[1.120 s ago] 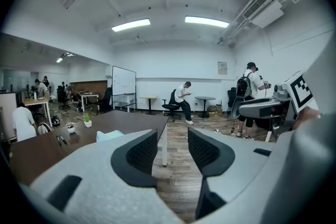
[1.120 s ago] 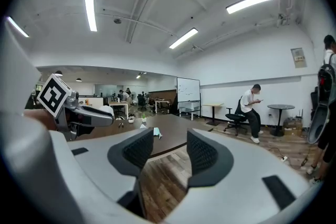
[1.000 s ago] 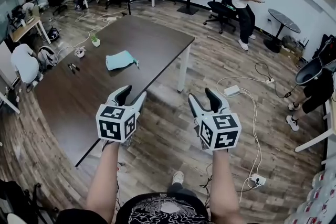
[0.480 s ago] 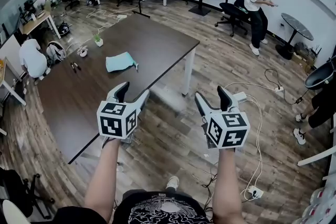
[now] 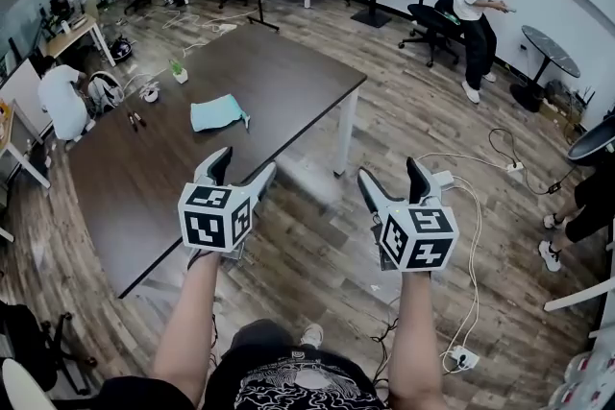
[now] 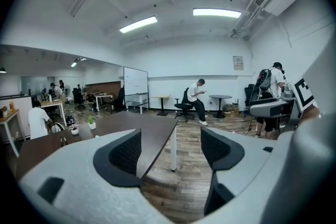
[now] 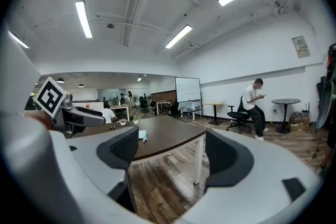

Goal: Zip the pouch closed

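A light teal pouch (image 5: 217,111) lies flat on the dark brown table (image 5: 279,82), well beyond both grippers; it also shows small in the right gripper view, pouch (image 7: 143,135). My left gripper (image 5: 237,169) hovers over the table's near edge, its jaws opening with nothing between them. My right gripper (image 5: 393,180) hangs over the wooden floor to the right of the table, jaws also opening and empty. Through the left gripper (image 6: 170,150) I see the table's corner and leg; the right gripper (image 7: 170,152) looks at the table from the side.
A small potted plant (image 5: 178,71) and dark pens (image 5: 136,119) lie on the table's far left. A white power strip (image 5: 443,179) and cables trail on the floor at right. A person (image 5: 482,5) stands by an office chair; another sits at left (image 5: 60,95).
Both grippers' jaws have spread wider apart. The view has shifted closer to the table, with both grippers carried forward a little.
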`<state>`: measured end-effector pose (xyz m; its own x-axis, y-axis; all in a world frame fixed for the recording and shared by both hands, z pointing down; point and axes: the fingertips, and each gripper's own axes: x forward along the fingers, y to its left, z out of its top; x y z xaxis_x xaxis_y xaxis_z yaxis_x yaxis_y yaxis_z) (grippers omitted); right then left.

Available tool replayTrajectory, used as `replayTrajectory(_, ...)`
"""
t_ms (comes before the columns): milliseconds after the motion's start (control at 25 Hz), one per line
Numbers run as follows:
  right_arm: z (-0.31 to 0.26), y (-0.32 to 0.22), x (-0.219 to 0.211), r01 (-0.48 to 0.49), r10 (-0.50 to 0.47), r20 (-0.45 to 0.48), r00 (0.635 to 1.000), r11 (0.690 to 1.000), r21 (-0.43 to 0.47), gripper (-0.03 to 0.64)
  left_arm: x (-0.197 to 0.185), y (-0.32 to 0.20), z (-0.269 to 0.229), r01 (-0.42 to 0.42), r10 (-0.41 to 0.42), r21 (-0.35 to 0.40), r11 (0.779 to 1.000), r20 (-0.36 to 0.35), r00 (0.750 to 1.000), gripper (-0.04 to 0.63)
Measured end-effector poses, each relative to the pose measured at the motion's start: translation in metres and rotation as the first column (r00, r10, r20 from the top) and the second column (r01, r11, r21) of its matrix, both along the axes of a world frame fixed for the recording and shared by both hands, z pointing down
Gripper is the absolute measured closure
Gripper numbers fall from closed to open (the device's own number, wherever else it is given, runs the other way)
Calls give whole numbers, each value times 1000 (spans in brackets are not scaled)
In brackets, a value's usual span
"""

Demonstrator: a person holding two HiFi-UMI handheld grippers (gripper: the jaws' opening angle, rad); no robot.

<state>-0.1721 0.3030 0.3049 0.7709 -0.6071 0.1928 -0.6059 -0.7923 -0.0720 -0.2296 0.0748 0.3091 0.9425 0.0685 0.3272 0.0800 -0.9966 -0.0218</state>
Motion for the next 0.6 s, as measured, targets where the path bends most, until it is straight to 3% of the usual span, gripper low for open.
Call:
replayTrajectory(280, 5, -11, 21, 6, -6, -4, 1000, 1000, 3, 195, 18, -17, 2, 38, -38, 7, 999, -21, 999, 252)
replayTrajectory(600, 11, -49, 78, 26, -26, -11, 1000, 1000, -6, 195, 70, -58, 7, 69, -69, 17, 997, -32, 997, 252)
